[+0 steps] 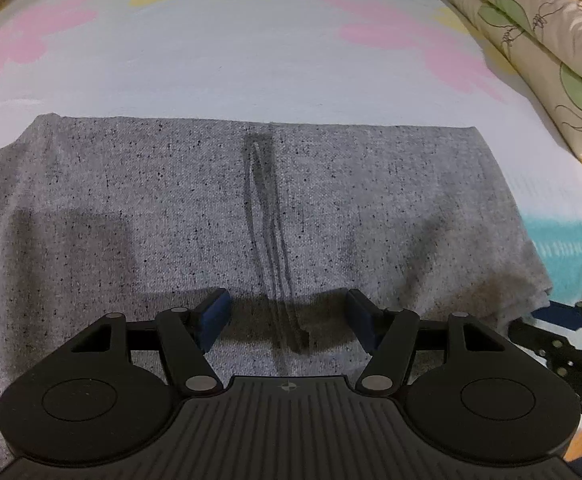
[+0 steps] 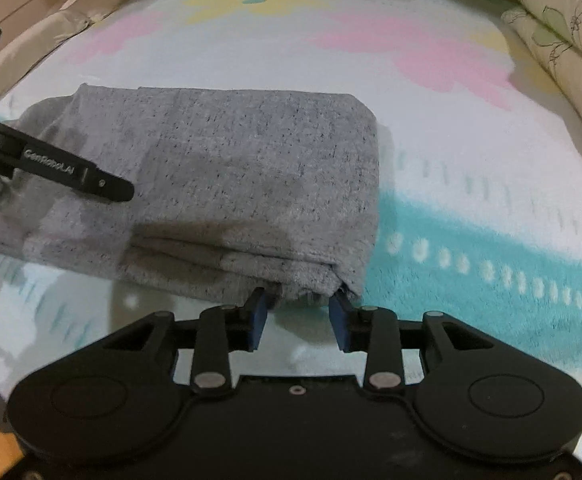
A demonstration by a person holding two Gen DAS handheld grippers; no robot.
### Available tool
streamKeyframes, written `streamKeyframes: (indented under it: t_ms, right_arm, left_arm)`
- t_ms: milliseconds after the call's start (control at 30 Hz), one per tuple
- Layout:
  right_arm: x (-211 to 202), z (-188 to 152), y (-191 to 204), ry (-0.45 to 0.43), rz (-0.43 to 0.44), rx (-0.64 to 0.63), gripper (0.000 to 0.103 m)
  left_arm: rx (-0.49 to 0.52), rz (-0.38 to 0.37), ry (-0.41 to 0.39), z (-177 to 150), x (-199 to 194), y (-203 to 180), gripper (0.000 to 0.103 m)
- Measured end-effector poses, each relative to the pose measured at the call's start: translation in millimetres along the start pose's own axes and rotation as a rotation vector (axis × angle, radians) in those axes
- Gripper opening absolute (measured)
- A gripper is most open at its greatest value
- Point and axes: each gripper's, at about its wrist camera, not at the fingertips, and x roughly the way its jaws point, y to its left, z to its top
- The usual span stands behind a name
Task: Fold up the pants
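Grey speckled pants [image 1: 171, 200] lie folded in a flat stack on a flowered blanket [image 1: 251, 60]. My left gripper [image 1: 287, 314] hangs open just over the near part of the stack, its blue pads [image 1: 215, 316] on either side of a dark lengthwise crease [image 1: 269, 220]. In the right wrist view the pants [image 2: 231, 168] show as a thick layered bundle. My right gripper [image 2: 299, 312] is open at the bundle's near right corner [image 2: 315, 284]. The cloth reaches the fingertips, and the pads do not press on it. The left gripper's finger [image 2: 75, 174] shows over the bundle's left side.
A rolled quilt with a leaf print [image 1: 531, 52] [image 2: 567, 40] lies along the right side. A teal band of the blanket [image 2: 471, 248] runs right of the pants. The bed's beige edge [image 2: 31, 44] curves at the back left. The right gripper's linkage [image 1: 571, 336] shows beside the pants.
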Motion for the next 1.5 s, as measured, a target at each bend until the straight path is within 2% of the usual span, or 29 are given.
streamKeyframes:
  t_ms: [167, 233, 267, 400, 433, 500, 567, 667, 700, 733, 800, 867, 933, 1033, 1133, 1200, 1333, 1400, 1467, 1500]
  right_arm:
    - [6, 6, 2, -0.026, -0.046, 0.047, 0.036]
    - [8, 7, 1, -0.021, -0.097, 0.059, 0.026]
    - [10, 5, -2, -0.009, -0.106, 0.077, 0.025]
    - [5, -2, -28, -0.001, -0.040, 0.200, 0.025]
    - [4, -5, -35, 0.005, -0.036, 0.245, 0.027]
    - [2, -10, -49, 0.014, -0.083, 0.320, 0.027]
    - [-1, -13, -65, 0.019, -0.054, 0.391, 0.027]
    - [-9, -12, -58, -0.005, -0.110, 0.345, 0.034]
    - [-13, -11, -57, -0.019, -0.126, 0.340, 0.033]
    - [-17, -9, -59, -0.034, -0.135, 0.352, 0.031]
    - [-27, -6, -67, -0.084, -0.157, 0.405, 0.034]
    - [-34, -1, -67, -0.133, -0.142, 0.400, 0.037]
    - [-33, 11, -66, -0.161, -0.084, 0.376, 0.037]
    - [-21, 36, -57, -0.184, 0.006, 0.339, 0.032]
    - [-5, 63, -48, -0.193, 0.044, 0.271, 0.005]
    - [6, 79, -47, -0.204, 0.030, 0.250, 0.005]
    - [31, 101, -55, -0.215, -0.013, 0.306, 0.005]
    - [46, 103, -58, -0.188, -0.024, 0.334, 0.005]
    - [66, 98, -56, -0.122, 0.022, 0.349, 0.007]
    - [66, 97, -51, -0.144, 0.011, 0.310, 0.009]
  left_arm:
    - [0.002, 0.003, 0.002, 2, 0, -1, 0.062]
    - [0.016, 0.004, 0.001, 1, 0, -2, 0.062]
    - [0.021, 0.003, -0.001, 1, 0, -2, 0.063]
    - [0.019, -0.004, 0.001, 2, -1, 0, 0.062]
    - [0.015, -0.003, 0.002, 2, -1, 0, 0.062]
    - [0.013, -0.001, 0.003, 3, -1, 1, 0.063]
    - [0.019, 0.006, 0.001, 3, -1, -1, 0.063]
    - [0.016, 0.009, 0.001, 3, -2, -3, 0.062]
    - [0.013, 0.008, 0.001, 2, -3, -2, 0.062]
    - [0.011, 0.005, 0.001, 1, -3, -2, 0.062]
    - [0.003, -0.002, 0.000, -1, -5, 0, 0.062]
    - [-0.014, -0.010, 0.000, -3, -5, 2, 0.062]
    - [-0.036, -0.019, 0.002, -5, -7, 4, 0.062]
    - [-0.065, -0.036, 0.006, -7, -10, 7, 0.062]
    - [-0.081, -0.051, 0.005, -10, -13, 10, 0.062]
    - [-0.095, -0.066, 0.007, -13, -16, 15, 0.062]
    - [-0.100, -0.076, 0.008, -17, -19, 21, 0.062]
    - [-0.095, -0.075, 0.006, -20, -21, 23, 0.062]
    - [-0.087, -0.071, 0.003, -20, -23, 25, 0.062]
    - [-0.084, -0.067, -0.001, -21, -25, 27, 0.062]
